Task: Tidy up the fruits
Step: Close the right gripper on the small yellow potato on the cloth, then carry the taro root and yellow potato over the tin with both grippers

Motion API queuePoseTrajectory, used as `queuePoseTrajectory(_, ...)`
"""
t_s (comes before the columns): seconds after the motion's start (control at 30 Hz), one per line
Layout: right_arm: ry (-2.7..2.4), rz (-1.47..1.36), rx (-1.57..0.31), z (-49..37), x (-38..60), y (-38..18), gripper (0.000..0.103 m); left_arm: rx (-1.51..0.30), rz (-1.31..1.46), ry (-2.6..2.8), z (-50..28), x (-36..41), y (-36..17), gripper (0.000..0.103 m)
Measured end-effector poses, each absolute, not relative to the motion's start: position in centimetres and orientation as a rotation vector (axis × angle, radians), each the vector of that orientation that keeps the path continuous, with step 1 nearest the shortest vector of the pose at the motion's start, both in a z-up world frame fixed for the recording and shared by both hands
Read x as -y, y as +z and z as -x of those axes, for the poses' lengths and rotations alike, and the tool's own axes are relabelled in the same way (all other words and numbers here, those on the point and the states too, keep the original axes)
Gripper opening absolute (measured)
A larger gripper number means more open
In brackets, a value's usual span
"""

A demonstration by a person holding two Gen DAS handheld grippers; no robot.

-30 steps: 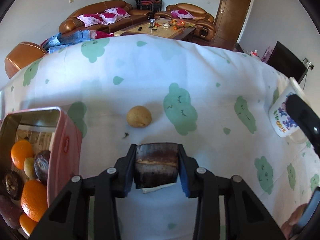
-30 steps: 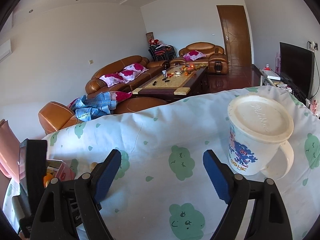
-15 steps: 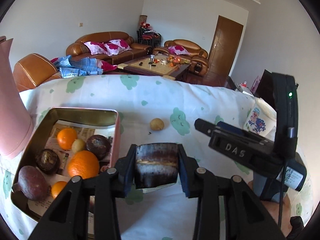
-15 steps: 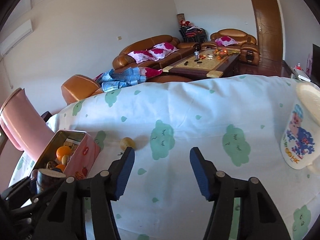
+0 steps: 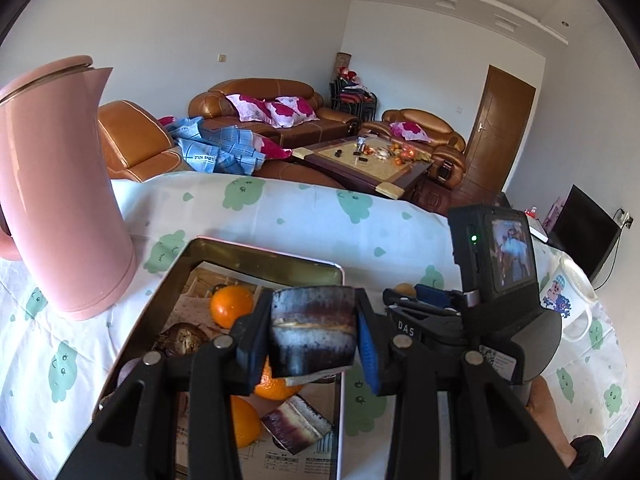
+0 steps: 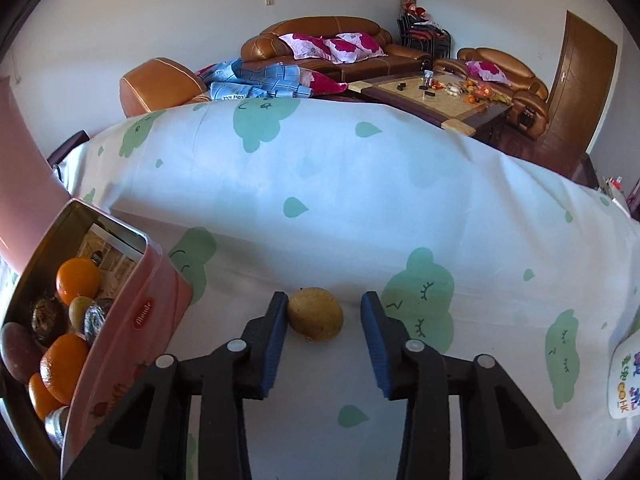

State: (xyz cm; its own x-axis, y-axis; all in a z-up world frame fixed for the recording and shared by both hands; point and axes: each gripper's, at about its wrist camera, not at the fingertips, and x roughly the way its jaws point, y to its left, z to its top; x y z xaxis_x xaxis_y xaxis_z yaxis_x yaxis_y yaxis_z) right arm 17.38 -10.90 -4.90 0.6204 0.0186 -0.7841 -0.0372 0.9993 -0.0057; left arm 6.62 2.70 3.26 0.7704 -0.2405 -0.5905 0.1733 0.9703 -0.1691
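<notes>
Where the left view begins, a smooth pink plastic jug [image 5: 60, 184] stands upright on the bench, which is draped in a white cloth [image 5: 304, 216] printed with soft green cloud shapes. Just beside the jug lies an open rectangular tin [image 5: 256, 254], its metal inner walls shiny and its floor lined with printed paper. Inside are round, glossy oranges [image 5: 232, 306], a dark wrinkled fruit [image 5: 180, 338] and a short striped chunk [image 5: 298, 424] with a flat cut end. The left gripper [image 5: 312, 332] hangs over the tin, its blue pads pressed on both sides of a second chunk [image 5: 314, 326], a stubby dark cylinder with streaked, dull skin and a pale band. To the right sits a black camera box [image 5: 496, 256] with a lit screen, and beyond it a white ceramic mug [image 5: 568, 304] with a cartoon print.

Seen from the right wrist, the tin's pink outer wall [image 6: 132, 344] fills the left edge. The right gripper [image 6: 324, 316] is low over the cloth, well right of the tin, and its jaws have just been closing with a lemon [image 6: 316, 314] between them. This is small, oval and matt yellow-brown, lying on the cloth. The left pad touches it; a clear gap remains at the right pad, so it is not yet clamped. The mug's edge shows at far right.
</notes>
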Motion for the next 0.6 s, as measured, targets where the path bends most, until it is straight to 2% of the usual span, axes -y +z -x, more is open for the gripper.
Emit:
queuePoseTrajectory(0.13,0.002,-0.039,-0.865,-15.2,12.2,-4.5,0.029,-0.643,0.059,-0.208,-6.1,-1.9,3.0,0.04)
queuePoseTrajectory(0.47,-0.205,-0.128,-0.59,-2.7,16.1,-1.1,0.029,-0.572,-0.057,-0.24,-4.0,1.9,2.0,0.04)
queuePoseTrajectory(0.6,-0.222,-0.185,-0.581,0.0,16.7,-1.2,0.029,-0.558,-0.075,-0.283,-2.9,3.2,1.2,0.04)
